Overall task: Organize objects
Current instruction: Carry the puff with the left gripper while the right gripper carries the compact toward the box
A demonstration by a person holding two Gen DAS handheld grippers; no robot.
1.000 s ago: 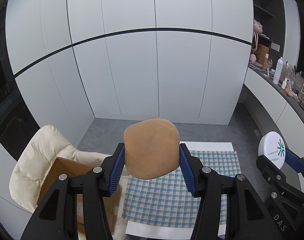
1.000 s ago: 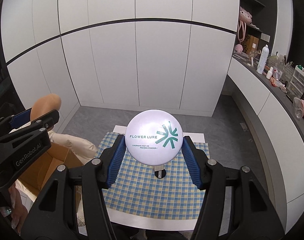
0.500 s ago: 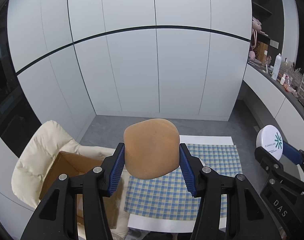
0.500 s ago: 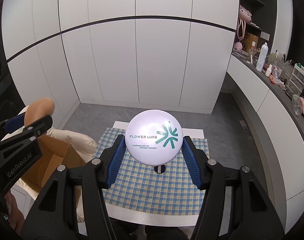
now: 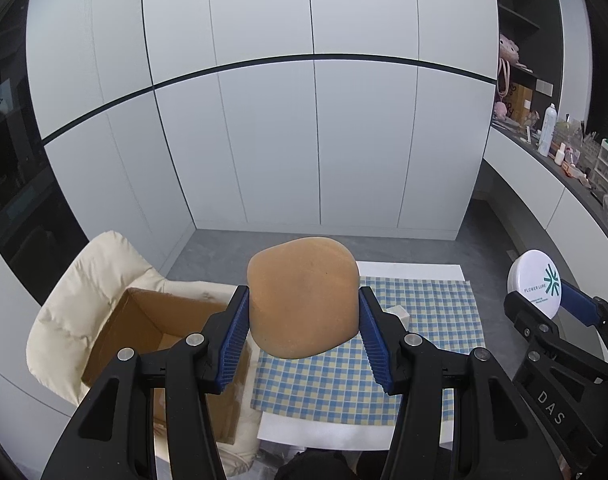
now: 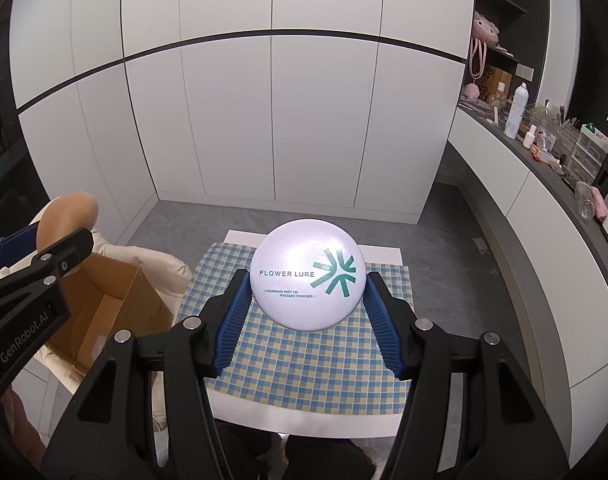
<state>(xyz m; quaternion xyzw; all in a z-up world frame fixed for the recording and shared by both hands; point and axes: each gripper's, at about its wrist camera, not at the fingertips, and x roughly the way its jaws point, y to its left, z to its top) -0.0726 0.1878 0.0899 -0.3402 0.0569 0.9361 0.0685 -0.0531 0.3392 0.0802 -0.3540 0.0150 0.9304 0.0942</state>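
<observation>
Left claw (image 5: pixel 304 332) is pinching a tan sponge (image 5: pixel 302 296), right claw (image 6: pixel 305 316) squeezing a white powder compact (image 6: pixel 307 274), both above the checkered cloth (image 6: pixel 311 364); cardboard box (image 5: pixel 144 332) off left.

White desk (image 6: pixel 240 408) with checked cloth, grey floor around it.

The desk top is white; a blue-and-yellow checked cloth (image 6: pixel 311 364) lies flat on it, leaving a bare white margin at 12 and 6 o'clock. A small white block (image 5: pixel 399 312) sits on the cloth, partly hidden. At the desk's 9 o'clock, a cream padded chair (image 5: pixel 76 292) carries an open cardboard box (image 5: pixel 144 320).
</observation>
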